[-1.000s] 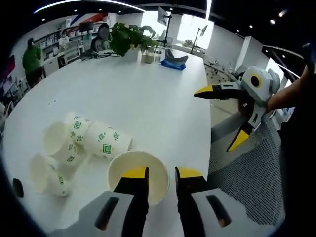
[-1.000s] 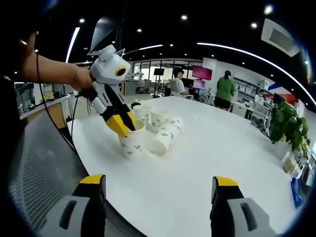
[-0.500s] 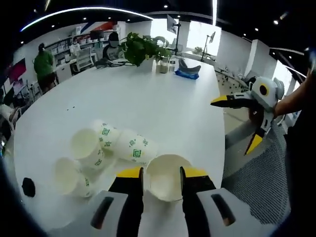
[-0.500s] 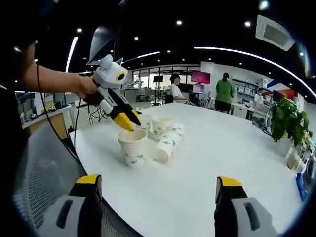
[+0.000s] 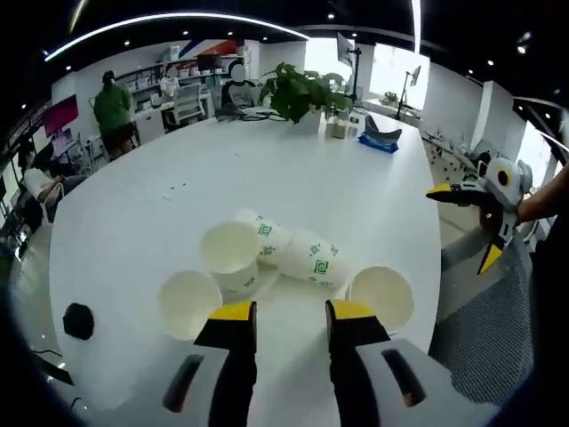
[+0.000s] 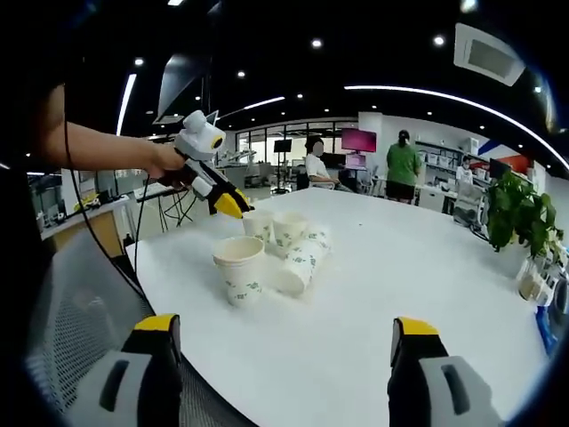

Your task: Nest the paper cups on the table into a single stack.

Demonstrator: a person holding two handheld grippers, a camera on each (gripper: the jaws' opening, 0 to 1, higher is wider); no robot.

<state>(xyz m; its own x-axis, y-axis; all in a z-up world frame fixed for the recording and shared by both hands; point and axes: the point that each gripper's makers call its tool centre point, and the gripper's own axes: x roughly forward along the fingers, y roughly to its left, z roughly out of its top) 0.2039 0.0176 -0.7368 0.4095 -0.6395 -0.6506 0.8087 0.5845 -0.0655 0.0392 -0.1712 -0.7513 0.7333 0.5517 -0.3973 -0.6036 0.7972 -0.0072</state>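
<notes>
The left tongs (image 5: 283, 311) are held up in the air with their yellow tips close together, a small gap between them and nothing in it. In the right gripper view the left tongs (image 6: 229, 205) hang just above the far side of the cups and touch none of them.

The right tongs (image 6: 283, 331) are wide apart and hold nothing. They are off the near edge of the white tabletop (image 6: 418, 267), over a grey mesh chair back (image 6: 67, 320). In the left gripper view the right tongs (image 5: 467, 222) are far off to the right side, past the tabletop (image 5: 293, 169) edge, with their two yellow tips spread wide.

The paper cups sit in a bunch just past the left tongs. One upright cup (image 5: 380, 296) stands a bit to the right of the left tongs' tips, open end up. Another upright cup (image 5: 189, 305) stands to their left. A third cup (image 5: 230, 252) stands behind, and a cup on its side (image 5: 311, 259) lies between them, touching it. None are nested yet.

In the right gripper view the nearest upright cup (image 6: 238, 269) stands in front of the bunch, well ahead of the right tongs.

A green plant (image 5: 300, 89) sits at the far end
</notes>
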